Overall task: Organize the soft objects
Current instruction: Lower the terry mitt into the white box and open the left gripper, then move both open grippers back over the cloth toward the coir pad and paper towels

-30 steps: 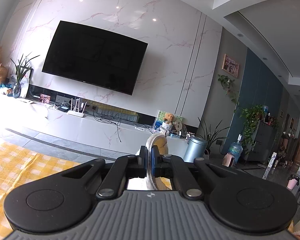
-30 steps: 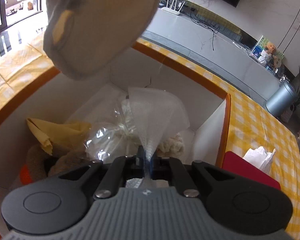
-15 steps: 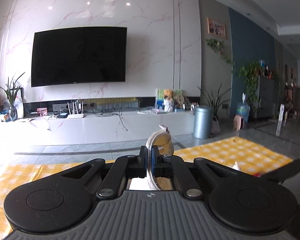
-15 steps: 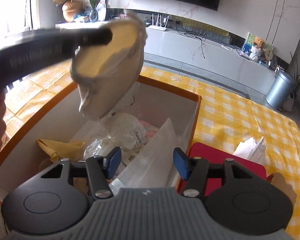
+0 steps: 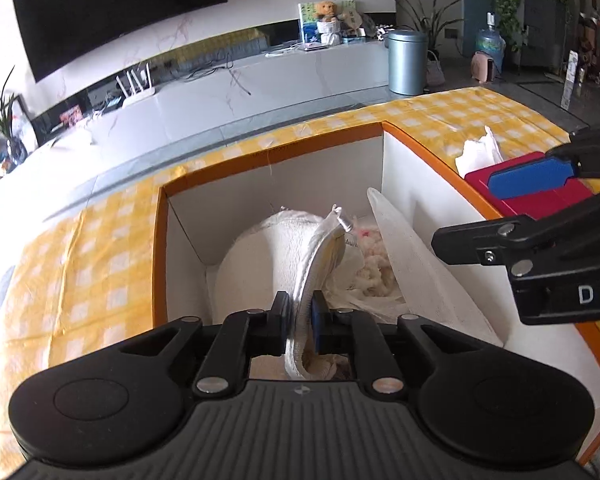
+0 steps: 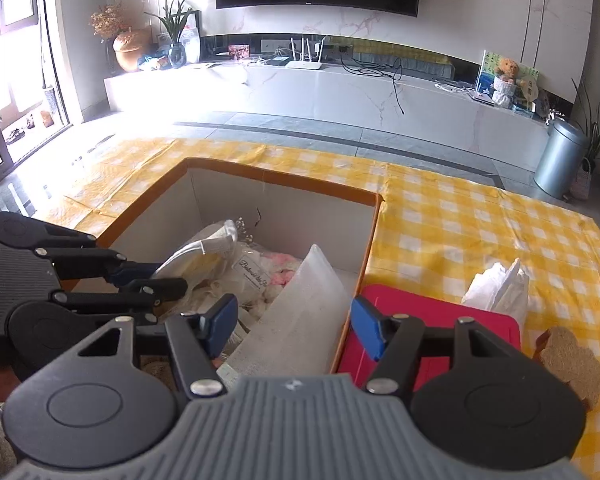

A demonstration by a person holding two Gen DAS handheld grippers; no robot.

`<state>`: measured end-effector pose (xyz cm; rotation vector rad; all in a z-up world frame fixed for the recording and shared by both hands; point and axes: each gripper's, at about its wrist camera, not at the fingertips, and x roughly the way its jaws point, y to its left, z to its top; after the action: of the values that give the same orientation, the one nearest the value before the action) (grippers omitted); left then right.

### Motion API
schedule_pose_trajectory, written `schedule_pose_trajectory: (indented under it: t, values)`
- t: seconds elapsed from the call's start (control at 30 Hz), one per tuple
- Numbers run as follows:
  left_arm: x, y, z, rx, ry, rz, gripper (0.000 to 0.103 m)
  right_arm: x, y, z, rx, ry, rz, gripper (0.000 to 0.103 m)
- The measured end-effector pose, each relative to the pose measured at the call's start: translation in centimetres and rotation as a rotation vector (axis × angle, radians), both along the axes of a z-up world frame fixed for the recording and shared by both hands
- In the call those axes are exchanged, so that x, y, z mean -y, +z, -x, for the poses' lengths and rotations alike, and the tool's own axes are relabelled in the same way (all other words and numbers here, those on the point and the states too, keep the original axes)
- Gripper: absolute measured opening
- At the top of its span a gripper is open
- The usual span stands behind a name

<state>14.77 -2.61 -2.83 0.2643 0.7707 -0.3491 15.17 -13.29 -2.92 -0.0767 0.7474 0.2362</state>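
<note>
The left gripper [image 5: 300, 322] hung over the open box [image 5: 268, 156], its fingers [image 5: 281, 320] starting to part around the rim of a white slipper [image 5: 284, 264] that ran lengthwise away from them into the box. The right gripper [image 6: 294, 320] stood empty over the box's right wall, fingers spreading, a plastic bag [image 6: 300, 312] below. The box sat on the checked bench [image 6: 480, 232], a red box [image 6: 440, 312] just beside it, a TV wall behind.
</note>
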Motion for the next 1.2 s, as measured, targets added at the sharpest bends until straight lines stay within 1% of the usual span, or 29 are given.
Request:
schedule_pose_trajectory:
  t: [0.03, 0.07, 0.1, 0.13, 0.17, 0.2, 0.23, 0.3, 0.37, 0.4, 0.5, 0.6, 0.63, 0.67, 0.87, 1.07, 1.2]
  values:
    - [-0.2, 0.3, 0.0, -0.013, 0.011, 0.03, 0.015, 0.1, 0.0, -0.2, -0.001, 0.002, -0.002, 0.063]
    - [-0.4, 0.7, 0.1, -0.019, 0.015, 0.06, 0.021, 0.2, -0.1, -0.1, 0.0, 0.002, -0.001, 0.063]
    - [-0.7, 1.2, 0.2, -0.02, 0.008, 0.092, 0.032, 0.2, -0.1, -0.1, 0.0, 0.004, -0.002, 0.063]
    - [-0.8, 1.7, 0.4, -0.008, 0.008, 0.113, 0.037, 0.3, -0.1, -0.2, 0.0, 0.004, -0.004, 0.062]
    - [-1.0, 2.2, 0.7, 0.015, 0.019, 0.12, 0.043, 0.5, 0.0, -0.3, 0.002, -0.007, -0.005, 0.062]
    - [-1.1, 2.7, 1.0, 0.045, 0.032, 0.12, 0.053, 0.7, 0.1, -0.3, 0.004, -0.016, -0.01, 0.062]
    - [-1.2, 3.5, 1.2, 0.088, 0.049, 0.123, 0.059, 0.9, 0.2, -0.4, 0.002, -0.02, -0.017, 0.062]
    - [-1.6, 4.8, 2.1, 0.177, 0.072, 0.14, 0.078, 1.6, 0.5, -0.3, 0.005, -0.023, -0.045, 0.064]
    - [-2.0, 5.9, 2.7, 0.248, 0.087, 0.164, 0.085, 2.2, 0.9, 0.0, 0.013, -0.032, -0.07, 0.066]
    - [-2.1, 6.4, 3.0, 0.28, 0.103, 0.173, 0.085, 2.4, 1.1, 0.1, 0.018, -0.034, -0.078, 0.066]
    - [-2.5, 7.6, 3.8, 0.402, 0.175, 0.251, 0.089, 3.1, 1.9, 0.5, 0.045, -0.044, -0.092, 0.07]
    - [-2.5, 8.4, 4.1, 0.459, 0.222, 0.312, 0.089, 4.2, 3.2, 1.3, 0.088, -0.053, -0.07, 0.072]
    - [-2.3, 8.6, 4.1, 0.47, 0.239, 0.321, 0.089, 4.8, 3.6, 1.5, 0.104, -0.064, -0.067, 0.075]
    - [-2.2, 8.8, 4.1, 0.476, 0.249, 0.328, 0.089, 5.7, 4.2, 1.9, 0.125, -0.087, -0.069, 0.079]
    - [-1.2, 9.5, 4.4, 0.487, 0.228, 0.337, 0.089, 9.8, 6.5, 3.7, 0.187, -0.202, -0.095, 0.081]
    - [-0.4, 9.8, 5.1, 0.488, 0.227, 0.374, 0.089, 11.8, 7.0, 4.7, 0.204, -0.23, -0.094, 0.083]
    - [0.5, 10.3, 5.6, 0.489, 0.223, 0.359, 0.089, 12.4, 6.8, 4.7, 0.191, -0.241, -0.096, 0.083]
